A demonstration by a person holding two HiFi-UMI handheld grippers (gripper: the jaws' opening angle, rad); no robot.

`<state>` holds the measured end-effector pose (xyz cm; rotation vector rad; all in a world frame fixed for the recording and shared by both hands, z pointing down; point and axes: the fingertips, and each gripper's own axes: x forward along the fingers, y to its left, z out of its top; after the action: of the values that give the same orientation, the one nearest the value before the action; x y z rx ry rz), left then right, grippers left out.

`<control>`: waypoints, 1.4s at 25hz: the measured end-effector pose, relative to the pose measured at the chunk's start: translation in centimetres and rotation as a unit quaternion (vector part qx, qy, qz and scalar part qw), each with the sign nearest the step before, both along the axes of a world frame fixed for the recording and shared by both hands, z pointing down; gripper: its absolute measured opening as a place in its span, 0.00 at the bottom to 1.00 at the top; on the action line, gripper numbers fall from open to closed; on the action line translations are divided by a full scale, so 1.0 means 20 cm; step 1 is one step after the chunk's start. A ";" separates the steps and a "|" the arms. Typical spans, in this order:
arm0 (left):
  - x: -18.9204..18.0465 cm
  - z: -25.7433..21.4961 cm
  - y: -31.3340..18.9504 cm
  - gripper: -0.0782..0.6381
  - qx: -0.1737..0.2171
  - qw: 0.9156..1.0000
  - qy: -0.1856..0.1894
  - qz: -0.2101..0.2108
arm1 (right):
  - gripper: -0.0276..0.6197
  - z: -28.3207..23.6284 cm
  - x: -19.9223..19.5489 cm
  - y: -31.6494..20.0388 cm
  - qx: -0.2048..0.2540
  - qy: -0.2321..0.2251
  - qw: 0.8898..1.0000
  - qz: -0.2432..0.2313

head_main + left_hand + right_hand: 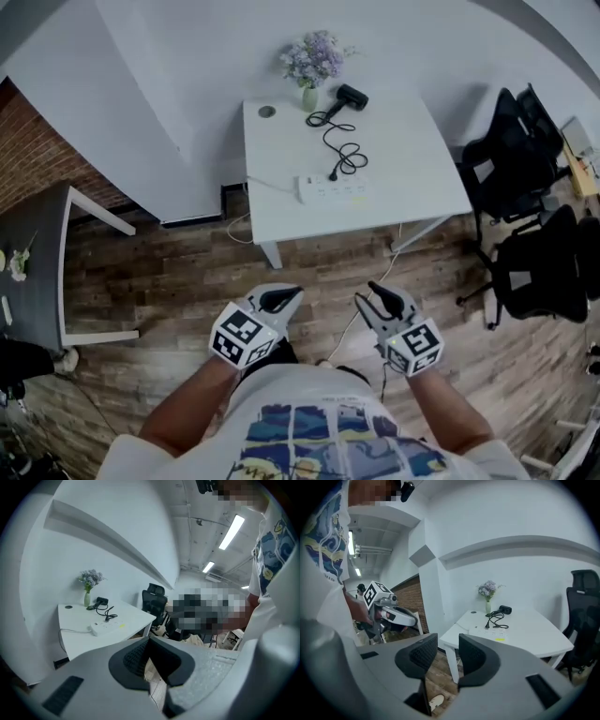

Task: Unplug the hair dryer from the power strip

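Left gripper (294, 292) and right gripper (366, 292) were far from the table (412, 159).
Left jaws were pressed together; right jaws were spread, empty. The hair dryer (352, 95) lay there, plugged into the power strip (330, 188).

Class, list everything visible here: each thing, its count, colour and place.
white rectangular table: one, white, centre, against the wall
black corded hair dryer: one, black, table's far side
white power strip: one, white, table's near side
vase of lilac flowers: one, lilac, beside the dryer
black office chairs: two, black, right of table
dark grey side table: one, grey, far left
left tongs: one, grey, foreground, shut, empty
right tongs: one, grey, foreground, open, empty
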<state>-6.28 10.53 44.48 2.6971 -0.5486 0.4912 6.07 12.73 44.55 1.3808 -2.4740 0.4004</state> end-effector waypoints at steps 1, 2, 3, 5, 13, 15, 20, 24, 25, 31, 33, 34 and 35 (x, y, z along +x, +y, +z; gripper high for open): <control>-0.01 0.00 -0.06 0.11 0.000 1.000 0.001 0.009 | 0.26 0.00 -0.02 -0.05 -0.002 0.002 1.000 0.006; -0.02 0.00 -0.11 0.11 -0.001 1.000 0.001 0.018 | 0.26 -0.01 -0.04 -0.10 -0.006 0.003 1.000 0.012; -0.03 0.00 -0.16 0.11 -0.001 1.000 0.001 0.025 | 0.25 -0.01 -0.07 -0.14 -0.008 0.004 1.000 0.017; -0.07 0.00 -0.26 0.11 -0.002 0.999 0.006 0.036 | 0.25 -0.02 -0.12 -0.22 -0.010 0.008 1.000 0.027; -0.11 0.10 -0.59 0.11 -0.006 0.998 0.011 0.064 | 0.26 0.03 -0.21 -0.50 -0.017 0.026 0.998 0.056; -0.11 0.14 -0.65 0.11 -0.009 0.998 0.005 0.064 | 0.26 0.05 -0.21 -0.56 -0.021 0.029 0.998 0.058; -0.04 0.20 -0.79 0.11 -0.009 0.998 -0.004 0.068 | 0.26 0.11 -0.15 -0.73 -0.028 0.031 0.997 0.059; 0.01 0.26 -0.89 0.11 -0.016 0.998 -0.017 0.059 | 0.25 0.17 -0.11 -0.88 -0.034 0.026 0.998 0.049; 0.03 0.28 -0.92 0.11 -0.015 0.998 -0.020 0.057 | 0.25 0.18 -0.09 -0.93 -0.034 0.026 0.998 0.046; 0.14 0.45 -1.09 0.11 -0.030 0.997 -0.055 0.042 | 0.25 0.29 0.05 -1.18 -0.055 0.021 0.998 0.021; 0.16 0.51 -1.15 0.11 -0.035 0.996 -0.069 0.035 | 0.26 0.34 0.09 -1.26 -0.066 0.023 0.998 0.011; 0.18 0.54 -1.18 0.11 -0.039 0.996 -0.076 0.032 | 0.26 0.36 0.11 -1.29 -0.071 0.022 0.997 0.007; 0.19 0.56 -1.20 0.11 -0.044 0.995 -0.082 0.029 | 0.26 0.37 0.13 -1.33 -0.076 0.022 0.997 0.002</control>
<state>-2.42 -13.48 55.77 2.6100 -0.4803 0.7409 8.60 -13.85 51.96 1.3199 -2.3527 0.5417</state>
